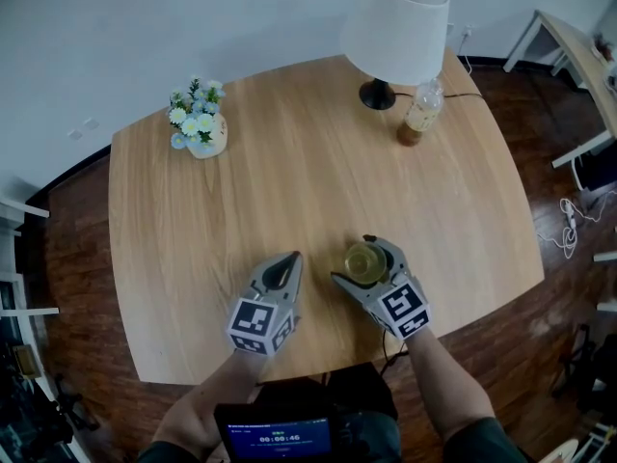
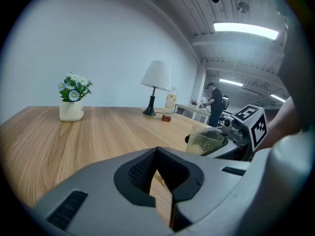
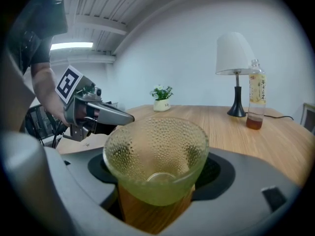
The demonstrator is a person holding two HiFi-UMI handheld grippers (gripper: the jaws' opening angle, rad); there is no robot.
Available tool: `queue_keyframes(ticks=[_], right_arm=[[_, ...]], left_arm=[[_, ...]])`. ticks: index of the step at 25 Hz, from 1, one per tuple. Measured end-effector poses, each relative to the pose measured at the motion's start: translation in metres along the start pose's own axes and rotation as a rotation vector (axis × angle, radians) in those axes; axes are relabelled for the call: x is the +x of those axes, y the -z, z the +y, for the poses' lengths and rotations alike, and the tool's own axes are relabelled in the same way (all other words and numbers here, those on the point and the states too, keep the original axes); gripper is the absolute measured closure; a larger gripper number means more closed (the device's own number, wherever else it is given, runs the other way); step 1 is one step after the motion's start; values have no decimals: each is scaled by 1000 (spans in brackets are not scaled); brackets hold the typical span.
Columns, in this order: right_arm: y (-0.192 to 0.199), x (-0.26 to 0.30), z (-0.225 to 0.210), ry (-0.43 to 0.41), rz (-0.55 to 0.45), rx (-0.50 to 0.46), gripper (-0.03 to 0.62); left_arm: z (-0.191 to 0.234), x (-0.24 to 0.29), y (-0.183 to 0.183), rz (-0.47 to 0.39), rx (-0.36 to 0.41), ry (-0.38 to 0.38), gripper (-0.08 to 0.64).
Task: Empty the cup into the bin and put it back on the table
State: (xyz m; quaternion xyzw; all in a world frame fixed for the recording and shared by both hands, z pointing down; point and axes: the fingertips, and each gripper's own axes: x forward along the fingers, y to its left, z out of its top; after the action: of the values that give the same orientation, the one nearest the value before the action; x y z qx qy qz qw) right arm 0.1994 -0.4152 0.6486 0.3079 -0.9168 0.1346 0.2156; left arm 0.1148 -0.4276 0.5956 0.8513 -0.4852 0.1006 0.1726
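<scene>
A yellow-green dimpled glass cup [image 1: 365, 261] stands upright between the jaws of my right gripper [image 1: 364, 258] near the table's front edge. In the right gripper view the cup [image 3: 155, 156] looks empty, and the jaws press on it from both sides. Whether its base touches the wooden table [image 1: 289, 162] I cannot tell. My left gripper [image 1: 289, 261] hovers just left of the cup, jaws together and holding nothing. From the left gripper view the cup [image 2: 204, 140] shows at the right. No bin is in view.
At the table's far side stand a white lamp [image 1: 395, 17] and a bottle of brown drink [image 1: 421, 112]; a small flower vase [image 1: 200, 123] is at the far left. Cables [image 1: 569, 225] lie on the floor at the right. A person [image 2: 215, 104] stands far back.
</scene>
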Motion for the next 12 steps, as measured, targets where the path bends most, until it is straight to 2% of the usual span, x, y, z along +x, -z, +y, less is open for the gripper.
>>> queue_keyframes(ticks=[3,5,12], right_arm=[[0,2,2,-1,1,3,181],[2,3,4,-5,6,18,125],[-4,-2,4,31,-30,26,120]], left_arm=[[-2,1,1,1,0,7,560],[-6,0,-1,-7,-2,22,560],[-7,-6,-5,-18,15,21,560]])
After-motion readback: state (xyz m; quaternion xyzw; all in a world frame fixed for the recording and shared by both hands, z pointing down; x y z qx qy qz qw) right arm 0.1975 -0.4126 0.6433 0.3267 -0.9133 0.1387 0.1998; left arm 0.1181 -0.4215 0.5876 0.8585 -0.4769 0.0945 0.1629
